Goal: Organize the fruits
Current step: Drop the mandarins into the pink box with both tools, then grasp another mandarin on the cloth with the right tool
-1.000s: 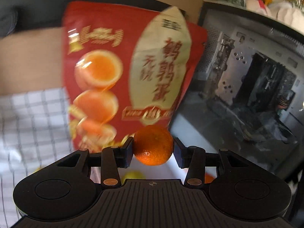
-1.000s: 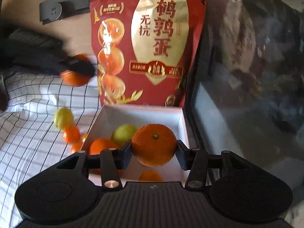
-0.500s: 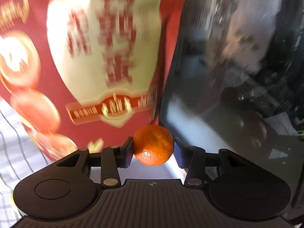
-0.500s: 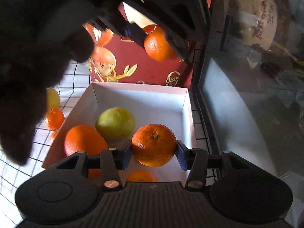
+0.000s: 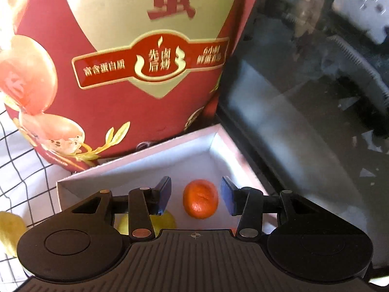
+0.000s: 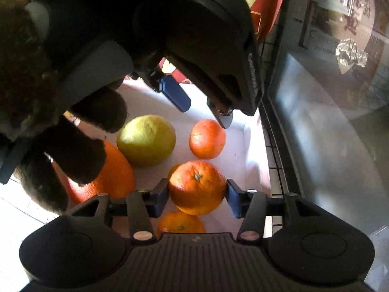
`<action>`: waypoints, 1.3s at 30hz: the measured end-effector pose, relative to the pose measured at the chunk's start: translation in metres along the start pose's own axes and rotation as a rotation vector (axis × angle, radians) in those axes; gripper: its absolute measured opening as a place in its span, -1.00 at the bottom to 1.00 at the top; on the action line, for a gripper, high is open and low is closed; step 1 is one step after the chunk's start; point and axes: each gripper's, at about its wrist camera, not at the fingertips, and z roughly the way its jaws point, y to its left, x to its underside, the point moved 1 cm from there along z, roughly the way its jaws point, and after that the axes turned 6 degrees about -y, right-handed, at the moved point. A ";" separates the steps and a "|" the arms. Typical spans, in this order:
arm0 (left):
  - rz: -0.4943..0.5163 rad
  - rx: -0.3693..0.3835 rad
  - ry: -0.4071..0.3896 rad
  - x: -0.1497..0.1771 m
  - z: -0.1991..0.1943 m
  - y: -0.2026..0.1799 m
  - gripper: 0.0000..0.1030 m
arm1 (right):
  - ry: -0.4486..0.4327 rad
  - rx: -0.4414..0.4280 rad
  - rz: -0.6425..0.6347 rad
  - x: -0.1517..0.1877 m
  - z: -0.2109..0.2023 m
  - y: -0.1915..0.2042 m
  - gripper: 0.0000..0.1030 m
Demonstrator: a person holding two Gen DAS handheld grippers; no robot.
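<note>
My left gripper point(image 5: 195, 198) is open over the white box point(image 5: 136, 168). A small orange mandarin point(image 5: 200, 199) lies loose on the box floor between its jaws, touching neither pad. In the right wrist view that same mandarin point(image 6: 207, 138) lies under the left gripper point(image 6: 204, 112). My right gripper point(image 6: 197, 198) is shut on a larger orange point(image 6: 197, 187) and holds it above the box point(image 6: 245, 155). The box also holds a yellow-green citrus point(image 6: 146, 140), a big orange point(image 6: 114, 172) and another orange point(image 6: 181, 223) below my held one.
A red and gold snack bag point(image 5: 126, 68) stands right behind the box. A dark glass-sided case point(image 5: 316, 92) rises close on the right. A checked cloth point(image 5: 22, 165) lies on the left, with a yellow fruit point(image 5: 9, 231) on it.
My left gripper moved down over the box, opened and let go of the small mandarin, which now lies in the box. My right gripper still holds its orange, lower over the box.
</note>
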 end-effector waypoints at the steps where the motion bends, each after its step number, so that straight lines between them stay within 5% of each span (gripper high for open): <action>1: -0.004 0.014 -0.039 0.000 -0.008 0.001 -0.04 | -0.005 0.007 -0.001 -0.001 -0.002 0.001 0.19; 5: -0.024 0.003 -0.291 0.003 -0.054 0.005 -0.04 | -0.026 0.021 0.015 0.001 -0.016 0.002 0.24; 12: -0.163 -0.003 -0.398 0.075 -0.135 0.060 -0.04 | -0.079 0.063 0.036 -0.001 -0.056 0.009 0.25; 20: -0.522 -0.160 -0.219 0.198 -0.190 0.189 -0.05 | -0.101 -0.007 -0.071 -0.034 -0.064 0.066 0.25; 29: -0.556 -0.225 -0.249 0.273 -0.229 0.227 -0.05 | 0.081 -0.158 -0.302 -0.061 -0.016 0.172 0.19; 35: -0.543 -0.138 -0.229 0.288 -0.220 0.216 -0.05 | 0.250 -0.042 -0.497 -0.056 0.044 0.200 -0.06; 39: -0.532 -0.115 -0.224 0.290 -0.219 0.215 -0.05 | 0.276 -0.010 -0.486 -0.063 0.058 0.199 -0.09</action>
